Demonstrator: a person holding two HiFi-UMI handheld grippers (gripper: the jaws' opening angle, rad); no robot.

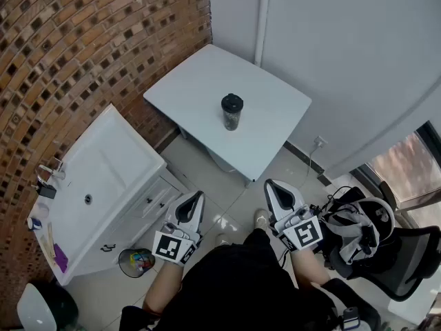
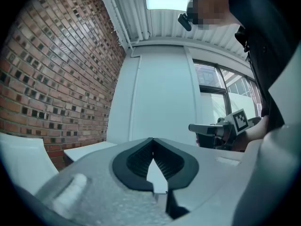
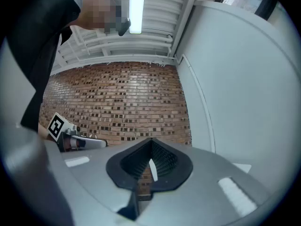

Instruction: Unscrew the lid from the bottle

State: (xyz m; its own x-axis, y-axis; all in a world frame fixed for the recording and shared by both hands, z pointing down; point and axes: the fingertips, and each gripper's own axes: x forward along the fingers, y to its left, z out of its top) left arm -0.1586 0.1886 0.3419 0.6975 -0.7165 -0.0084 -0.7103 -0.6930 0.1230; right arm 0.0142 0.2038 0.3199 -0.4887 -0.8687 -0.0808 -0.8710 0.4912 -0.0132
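A dark bottle (image 1: 231, 114) with a black lid (image 1: 232, 103) stands upright near the middle of the white table (image 1: 193, 88) in the head view. My left gripper (image 1: 198, 197) and right gripper (image 1: 271, 185) are held low in front of the person's body, well short of the table's near edge, both tilted upward. Both are shut with nothing between the jaws. In the left gripper view my left gripper (image 2: 151, 140) has its tips meeting, with the right gripper (image 2: 221, 128) off to the side. My right gripper (image 3: 151, 141) looks the same in its own view. The bottle is absent from both gripper views.
A white sink cabinet (image 1: 103, 178) stands at the left against the brick wall (image 1: 69, 47). A small bin (image 1: 136, 261) sits on the floor beside it. A black chair (image 1: 386, 254) with a bag is at the right. White walls close off the back right.
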